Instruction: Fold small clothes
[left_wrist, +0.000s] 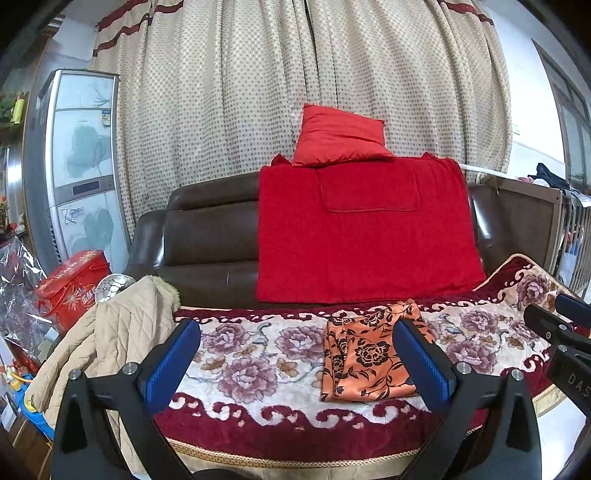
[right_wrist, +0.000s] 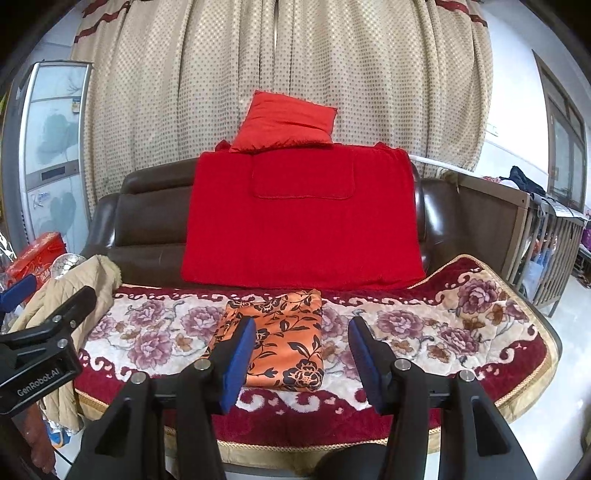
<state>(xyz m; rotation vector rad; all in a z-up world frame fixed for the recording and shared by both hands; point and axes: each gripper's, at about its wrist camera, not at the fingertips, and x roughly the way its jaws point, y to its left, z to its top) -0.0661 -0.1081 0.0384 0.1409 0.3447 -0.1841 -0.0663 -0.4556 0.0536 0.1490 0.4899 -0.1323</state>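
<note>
Cabinet: tall, pale, with a flower print, standing at far left beside the curtain.
Red box: low at the left, next to crinkled clear wrap.
Beige jacket: quilted, draped over the left end of the sofa, its edge touching the floral blanket.
Left tool: held above the blanket's near edge, its blue pads spread wide apart with nothing between them.
Orange garment: black flower print, folded into a rough rectangle, lying flat on the floral blanket near the middle of the seat, just in front of the red throw.
Red cushion: sits on top of the sofa back, above the throw.
Right tool: hovers over the near edge of the garment, pads apart and holding nothing; the left pad overlaps the garment's left side in the right wrist view.
Wooden crib: at the far right, beyond the sofa arm.
</note>
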